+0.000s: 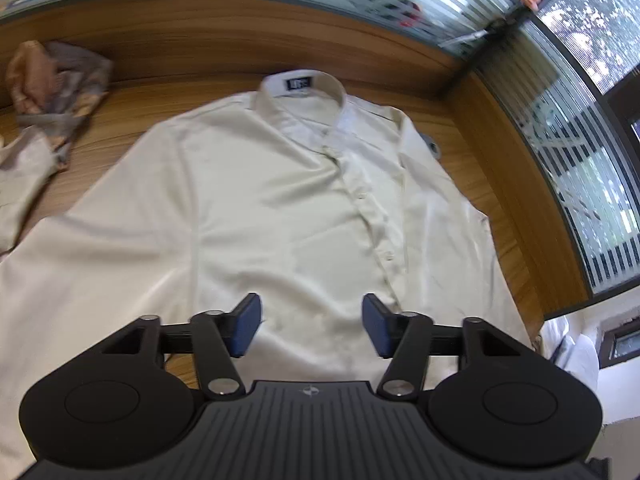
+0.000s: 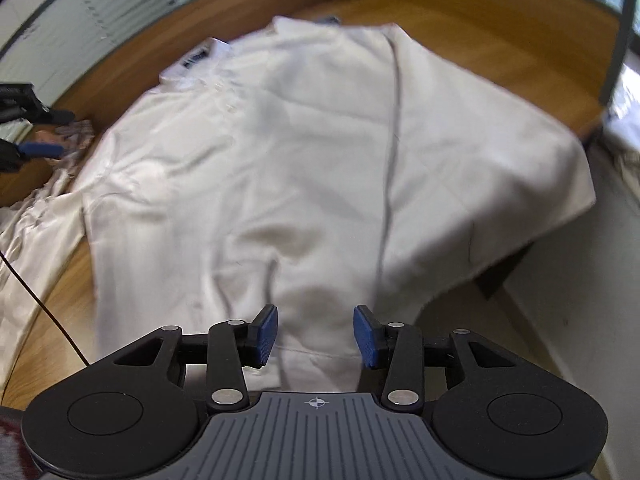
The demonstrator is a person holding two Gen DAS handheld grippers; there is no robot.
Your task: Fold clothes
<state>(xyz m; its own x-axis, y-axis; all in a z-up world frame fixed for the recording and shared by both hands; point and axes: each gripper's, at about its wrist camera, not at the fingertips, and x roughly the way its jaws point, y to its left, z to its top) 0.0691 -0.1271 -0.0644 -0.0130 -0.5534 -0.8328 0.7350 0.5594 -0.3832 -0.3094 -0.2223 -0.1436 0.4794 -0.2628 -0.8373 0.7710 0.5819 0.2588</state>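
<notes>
A cream button-up shirt [image 1: 280,200] lies face up on the wooden table [image 1: 480,168], its collar at the far side with a dark label inside. My left gripper [image 1: 312,330] hovers open above the shirt's lower hem, nothing between its blue pads. In the right wrist view the same shirt [image 2: 320,160] spreads out, its right side draped over the table's edge. My right gripper [image 2: 316,336] stands open over the bottom hem, and the pads press on nothing. The left gripper [image 2: 36,148] shows at that view's far left edge.
A crumpled peach and grey garment [image 1: 56,88] sits at the table's far left, with another pale cloth [image 1: 20,184] below it. A wooden back wall and glass with blinds [image 1: 580,168] ring the table. A thin dark cable [image 2: 44,304] crosses the left of the table.
</notes>
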